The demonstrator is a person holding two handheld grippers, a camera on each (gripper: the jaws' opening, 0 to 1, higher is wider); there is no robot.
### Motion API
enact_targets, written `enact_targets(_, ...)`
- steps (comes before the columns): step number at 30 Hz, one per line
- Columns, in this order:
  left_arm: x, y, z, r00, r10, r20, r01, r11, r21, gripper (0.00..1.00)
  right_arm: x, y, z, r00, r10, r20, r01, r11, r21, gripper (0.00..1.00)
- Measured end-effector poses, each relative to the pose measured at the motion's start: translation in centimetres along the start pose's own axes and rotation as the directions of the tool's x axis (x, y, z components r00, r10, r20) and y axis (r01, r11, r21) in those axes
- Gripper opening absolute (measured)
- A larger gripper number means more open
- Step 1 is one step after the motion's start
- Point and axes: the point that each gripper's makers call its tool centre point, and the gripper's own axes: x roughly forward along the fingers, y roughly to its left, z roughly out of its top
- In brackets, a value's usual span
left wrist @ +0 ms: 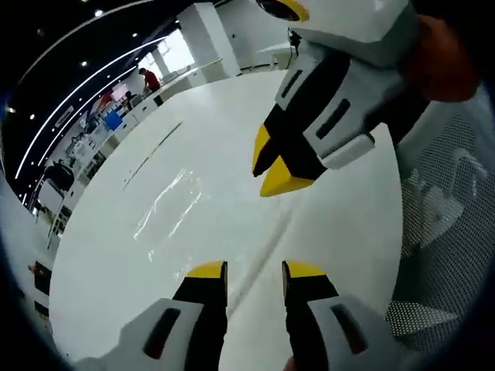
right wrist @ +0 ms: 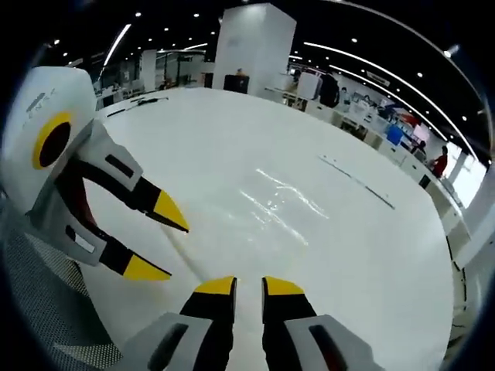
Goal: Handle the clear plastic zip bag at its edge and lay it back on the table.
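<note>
The clear plastic zip bag [left wrist: 166, 205] lies flat on the white worktop [left wrist: 325, 224], left of centre in the left gripper view and visible mostly by the glare on its creases. In the right gripper view the bag [right wrist: 278, 202] sits just above centre, beyond the claw tips and apart from them.

The left claw [left wrist: 254, 269] rises from the bottom of its own view with its yellow-tipped jaws parted and nothing between them. It also enters the right gripper view at the left [right wrist: 158, 239], jaws spread, holding nothing. The right claw [right wrist: 247, 286] shows at the bottom of its view with jaws nearly together, only a narrow gap left and nothing held. In the left gripper view it [left wrist: 271, 166] comes down from the upper right, tips close together above the worktop, right of the bag.

A thin dark strip [left wrist: 155, 151] lies on the worktop beyond the bag (in the right gripper view it runs diagonally at centre right). A mesh chair back [left wrist: 445, 209] stands at the right edge. A person in red [left wrist: 151, 79] stands at the upper left, among desks.
</note>
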Motion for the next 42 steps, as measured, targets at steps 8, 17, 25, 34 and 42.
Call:
enact_targets(8, -1.7, 1.3, -2.0, 0.999, 0.052, 0.010, -0.050, 0.992, -0.118, 0.32, -1.2, -0.4, -0.6, 1.000, -0.016, 0.025, 0.015, 0.999, 0.040, 0.17)
enact_targets(17, -3.2, 3.3, -3.2, 0.995, 0.094, 0.045, -0.082, 0.974, -0.213, 0.38, -1.7, -0.8, -0.6, 0.998, -0.021, 0.053, 0.018, 0.998, 0.061, 0.23)
enact_targets(25, -4.7, 4.3, -3.4, 0.988, 0.122, 0.100, -0.085, 0.946, -0.313, 0.46, -2.9, -1.3, -0.3, 0.995, -0.026, 0.095, 0.018, 0.996, 0.086, 0.30)
enact_targets(34, -6.7, 6.0, -3.9, 0.980, 0.146, 0.136, -0.085, 0.922, -0.377, 0.53, -3.9, -1.9, -0.6, 0.990, -0.031, 0.135, 0.014, 0.991, 0.130, 0.41)
enact_targets(42, -7.5, 5.4, -4.1, 0.975, 0.158, 0.157, -0.081, 0.909, -0.409, 0.58, -5.2, -1.8, -1.7, 0.989, -0.034, 0.142, 0.013, 0.989, 0.145, 0.50)
